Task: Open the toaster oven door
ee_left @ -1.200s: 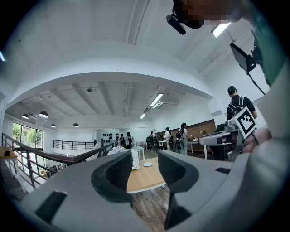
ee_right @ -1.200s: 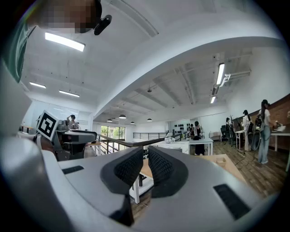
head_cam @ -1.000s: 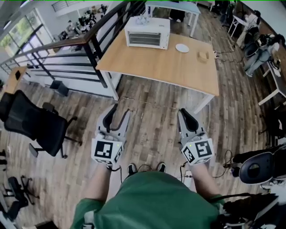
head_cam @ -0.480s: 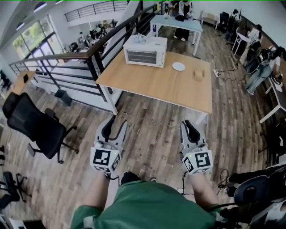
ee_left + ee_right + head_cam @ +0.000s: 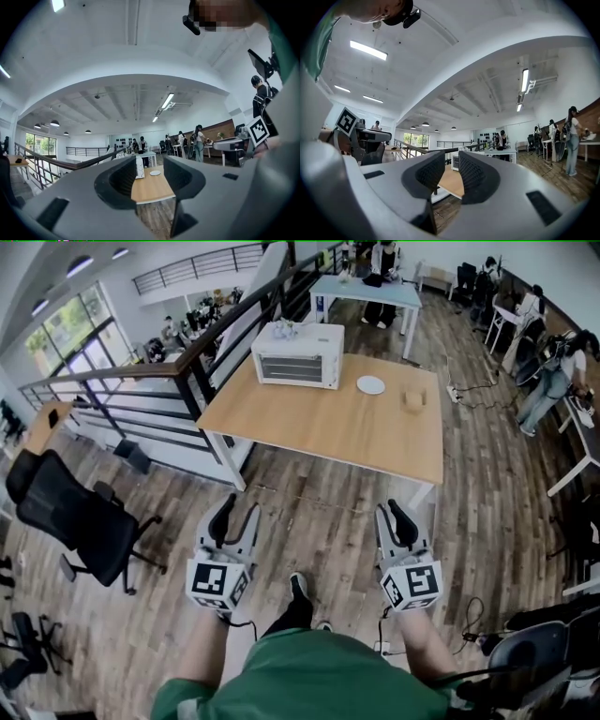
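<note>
The white toaster oven (image 5: 298,354) stands at the far left of the wooden table (image 5: 309,423) with its door closed. I hold both grippers level over the wooden floor, short of the table's near edge and far from the oven. My left gripper (image 5: 234,514) is open with nothing between its fingers. In the left gripper view the oven (image 5: 139,167) and table (image 5: 149,188) show through the left gripper's (image 5: 150,173) gap. My right gripper (image 5: 398,519) has a narrow gap and holds nothing. The oven (image 5: 455,164) shows small between the right gripper's (image 5: 452,158) tips.
A white plate (image 5: 370,384) and a small tan block (image 5: 412,401) lie on the table right of the oven. A black railing (image 5: 178,362) runs along the left, with a black office chair (image 5: 75,512) nearer. A pale blue table (image 5: 366,292) stands behind; people stand far right.
The person has walked on, one foot now stepped forward between the grippers. The view has lifted, so table and oven sit lower in frame. Both grippers keep the same openings.
</note>
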The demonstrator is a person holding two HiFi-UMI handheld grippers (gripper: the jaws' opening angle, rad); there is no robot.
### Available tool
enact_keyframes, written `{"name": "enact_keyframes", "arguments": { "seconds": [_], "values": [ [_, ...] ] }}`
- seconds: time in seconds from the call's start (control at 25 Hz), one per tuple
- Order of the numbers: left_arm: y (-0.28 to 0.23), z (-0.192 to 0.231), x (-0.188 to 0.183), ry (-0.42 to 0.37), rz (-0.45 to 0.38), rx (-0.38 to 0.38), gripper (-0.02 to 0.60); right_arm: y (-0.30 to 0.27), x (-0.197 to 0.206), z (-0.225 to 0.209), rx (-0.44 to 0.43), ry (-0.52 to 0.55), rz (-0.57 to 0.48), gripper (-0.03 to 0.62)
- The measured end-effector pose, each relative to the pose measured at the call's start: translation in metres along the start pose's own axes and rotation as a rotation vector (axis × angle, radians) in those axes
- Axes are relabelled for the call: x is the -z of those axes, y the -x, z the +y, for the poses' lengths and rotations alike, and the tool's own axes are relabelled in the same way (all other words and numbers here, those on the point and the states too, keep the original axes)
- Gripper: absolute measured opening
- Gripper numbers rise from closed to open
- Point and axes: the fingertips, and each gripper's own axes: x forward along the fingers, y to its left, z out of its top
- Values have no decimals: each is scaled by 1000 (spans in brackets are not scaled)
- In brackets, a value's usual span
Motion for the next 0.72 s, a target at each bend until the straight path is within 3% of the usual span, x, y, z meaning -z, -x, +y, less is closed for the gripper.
{"name": "enact_keyframes", "arguments": {
  "seconds": [0.32, 0.72],
  "values": [
    [-66, 8, 15, 77, -17, 65, 190, -35, 15, -38, 67, 17, 34, 94],
    [-155, 96, 26, 124, -78, 74, 190, -142, 7, -44, 101, 82, 52, 94]
  ]
}}
